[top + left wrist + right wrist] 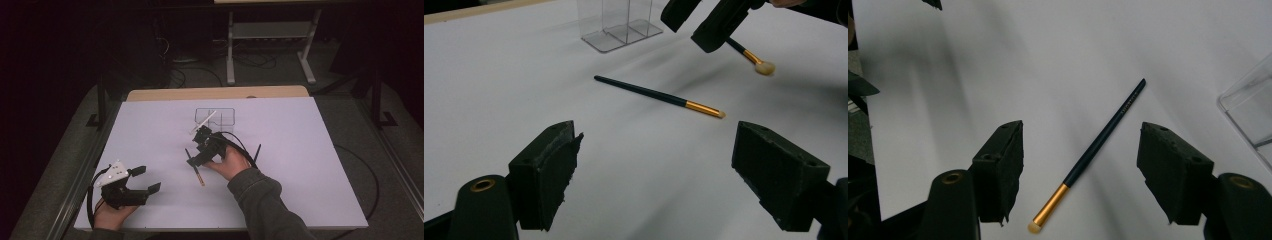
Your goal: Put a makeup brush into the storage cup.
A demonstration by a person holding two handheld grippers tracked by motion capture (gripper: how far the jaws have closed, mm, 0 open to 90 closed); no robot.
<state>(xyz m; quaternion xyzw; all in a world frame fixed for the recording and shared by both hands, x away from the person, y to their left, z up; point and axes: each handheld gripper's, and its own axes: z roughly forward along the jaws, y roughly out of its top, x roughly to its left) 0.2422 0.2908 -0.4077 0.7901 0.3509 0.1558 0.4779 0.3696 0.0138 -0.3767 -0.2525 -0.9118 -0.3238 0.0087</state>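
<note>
One white brush [203, 121] already leans in the clear holder [215, 116] near the counter's [310, 165] far edge, while the right gripper [1080, 165], jaws spread, hovers over a dark brush [1093, 152] lying mid-counter; the left gripper [656, 175] waits open.

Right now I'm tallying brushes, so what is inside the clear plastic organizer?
One white-handled brush leans out of the clear organizer. Its tip end inside is too small to make out; the other compartments look empty.
</note>
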